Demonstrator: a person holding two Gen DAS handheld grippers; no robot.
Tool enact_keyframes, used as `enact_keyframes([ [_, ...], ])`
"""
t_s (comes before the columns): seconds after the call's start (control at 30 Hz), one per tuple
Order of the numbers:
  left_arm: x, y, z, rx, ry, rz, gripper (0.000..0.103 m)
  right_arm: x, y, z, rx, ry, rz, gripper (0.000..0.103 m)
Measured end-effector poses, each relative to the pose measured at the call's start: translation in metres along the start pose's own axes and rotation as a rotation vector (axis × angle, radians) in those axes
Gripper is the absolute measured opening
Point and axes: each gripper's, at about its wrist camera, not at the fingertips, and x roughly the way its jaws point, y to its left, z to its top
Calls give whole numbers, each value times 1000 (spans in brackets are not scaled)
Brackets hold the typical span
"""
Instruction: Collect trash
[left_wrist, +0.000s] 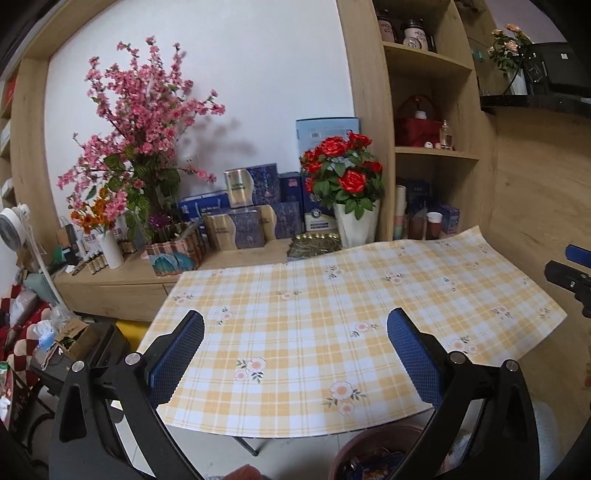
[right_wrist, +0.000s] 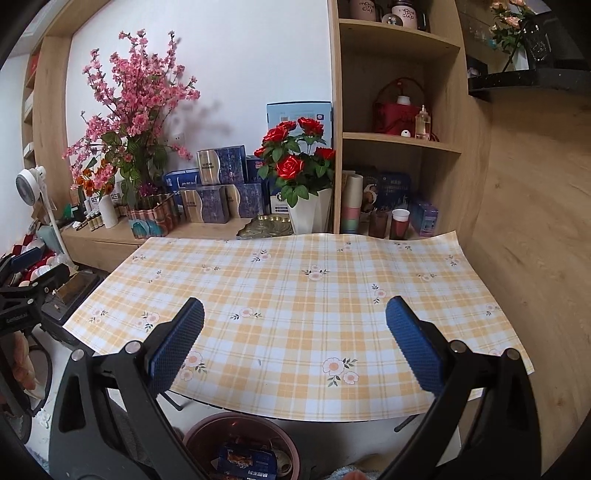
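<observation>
Both hand-held grippers empty above a cleared surface, trash in the bin below.

The left hand-held gripper (left_wrist: 295, 354) and the right hand-held gripper (right_wrist: 294, 341) each stand spread wide with nothing between the pads. Ahead of them the checked surface (right_wrist: 295, 295) shows no litter. Just beneath the right one, at the surface's near edge, the brown bin (right_wrist: 242, 448) holds wrappers, a blue packet (right_wrist: 246, 461) among them. Collection looks essentially finished; nothing left to pick up is visible.
</observation>
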Motion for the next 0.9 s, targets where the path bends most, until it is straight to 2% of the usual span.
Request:
enact_keyframes([
  [0.1, -7, 0, 2, -16, -7, -20, 97, -5, 2, 1, -3, -6, -7, 97],
  [0.43, -19, -6, 7, -12, -38, 4, 97, -9, 3, 0, 5, -11, -3, 97],
  [0.9, -23, -8, 13, -15, -48, -7, 97, -9, 4, 0, 6, -12, 1, 97],
])
